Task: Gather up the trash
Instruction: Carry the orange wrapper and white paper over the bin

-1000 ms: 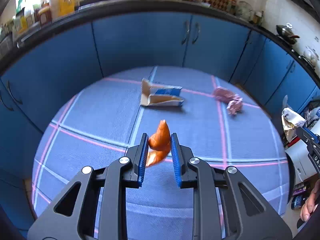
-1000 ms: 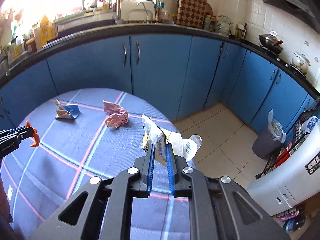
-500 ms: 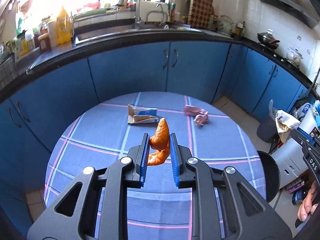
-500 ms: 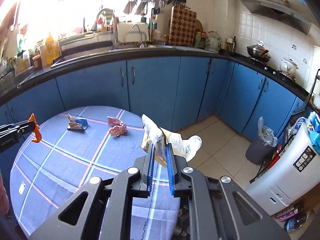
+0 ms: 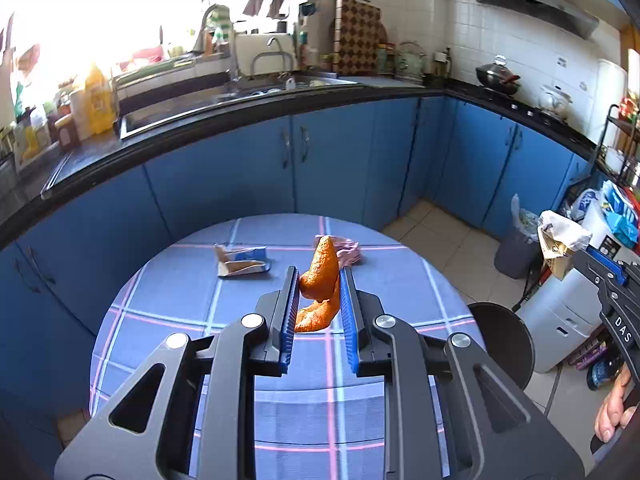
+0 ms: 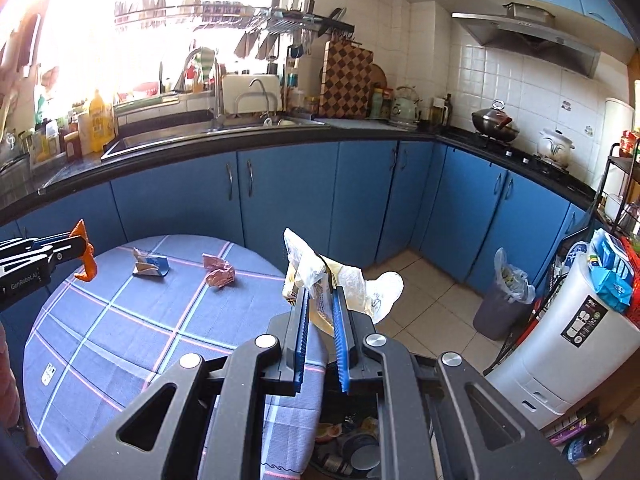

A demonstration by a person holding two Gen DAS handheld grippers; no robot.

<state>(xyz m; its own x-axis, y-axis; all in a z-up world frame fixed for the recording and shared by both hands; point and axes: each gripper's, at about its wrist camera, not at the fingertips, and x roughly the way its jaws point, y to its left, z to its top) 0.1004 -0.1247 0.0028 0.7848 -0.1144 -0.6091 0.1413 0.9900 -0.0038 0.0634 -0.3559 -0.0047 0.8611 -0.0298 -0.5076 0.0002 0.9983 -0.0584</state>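
Left gripper (image 5: 319,286): pinches the orange peel (image 5: 320,276) at centre frame, lifted clear above the round table (image 5: 168,320), probably for carrying it to a bin
Right gripper (image 6: 320,300): pressed together on a crumpled plastic wrapper (image 6: 344,276), held past the table edge
Below the right gripper: an open bin (image 6: 348,440) with rubbish at bottom centre, so likely the drop place
Still on the table: torn carton (image 6: 150,266) and pink paper ball (image 6: 219,274), upper left
Only right view shows: the bin under the grippers
Only left view shows: the black stool (image 5: 508,340) at right
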